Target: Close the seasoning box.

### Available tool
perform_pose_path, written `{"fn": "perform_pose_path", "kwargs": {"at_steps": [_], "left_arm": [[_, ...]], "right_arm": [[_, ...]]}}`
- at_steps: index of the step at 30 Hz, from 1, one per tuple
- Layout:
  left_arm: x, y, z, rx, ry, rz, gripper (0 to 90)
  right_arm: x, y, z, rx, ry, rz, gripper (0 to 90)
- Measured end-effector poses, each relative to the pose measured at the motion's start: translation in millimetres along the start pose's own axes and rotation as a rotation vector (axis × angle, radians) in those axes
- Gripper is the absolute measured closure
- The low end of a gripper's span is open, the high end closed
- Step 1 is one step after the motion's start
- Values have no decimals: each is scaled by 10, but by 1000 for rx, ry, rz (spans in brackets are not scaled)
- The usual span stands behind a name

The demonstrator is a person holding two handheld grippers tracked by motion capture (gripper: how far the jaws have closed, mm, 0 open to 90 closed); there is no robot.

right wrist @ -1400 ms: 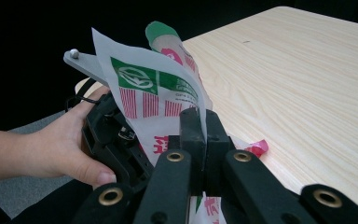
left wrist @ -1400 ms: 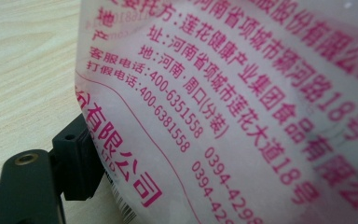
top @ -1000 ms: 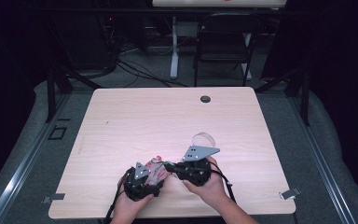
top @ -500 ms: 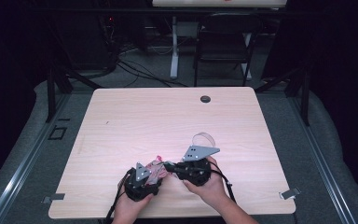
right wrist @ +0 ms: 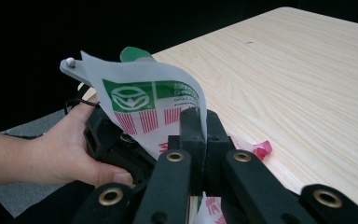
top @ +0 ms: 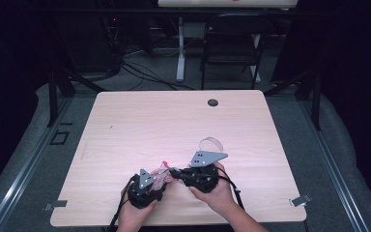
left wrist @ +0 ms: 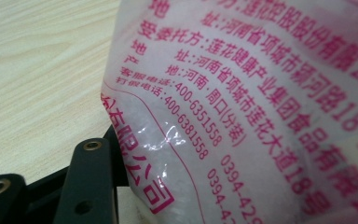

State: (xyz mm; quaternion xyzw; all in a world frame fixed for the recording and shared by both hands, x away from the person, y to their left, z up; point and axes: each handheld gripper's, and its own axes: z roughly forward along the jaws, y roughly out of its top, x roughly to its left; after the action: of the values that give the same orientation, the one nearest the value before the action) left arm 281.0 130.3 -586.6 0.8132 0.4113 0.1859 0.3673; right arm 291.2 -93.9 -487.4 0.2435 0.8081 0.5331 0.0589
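While your two hands meet near the front edge of the wooden table (top: 125,125), the printed plastic packet (left wrist: 261,93) hangs between them above it. Your right gripper (right wrist: 199,135) has its jaws pressed together on the packet's edge. Your left gripper (top: 147,186) has just been closing its jaws; the packet lies between them, but whether they press on it I cannot tell.

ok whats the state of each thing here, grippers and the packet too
right gripper: jaws shut on the packet's edge
left gripper: jaws have just been closing, packet right at them, grip not clear
packet: white plastic with pink print, held up off the table
table: light wood, small dark disc at far edge
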Motion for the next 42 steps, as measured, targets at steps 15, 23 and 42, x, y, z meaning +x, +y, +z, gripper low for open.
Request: {"fn": "perform_pose_path", "kwargs": {"at_steps": [15,23,42], "left_arm": [[-3,53,-42,-16,25,25,545],[28,140,-118,-30,75,74,550],[95,478,-245,-95,206,213,557]], "right_arm": [[-10,8,-35,-12,4,0,900],[-6,25,-72,-29,9,-5,897],[-64,61,-251,-72,-45,-9,750]]}}
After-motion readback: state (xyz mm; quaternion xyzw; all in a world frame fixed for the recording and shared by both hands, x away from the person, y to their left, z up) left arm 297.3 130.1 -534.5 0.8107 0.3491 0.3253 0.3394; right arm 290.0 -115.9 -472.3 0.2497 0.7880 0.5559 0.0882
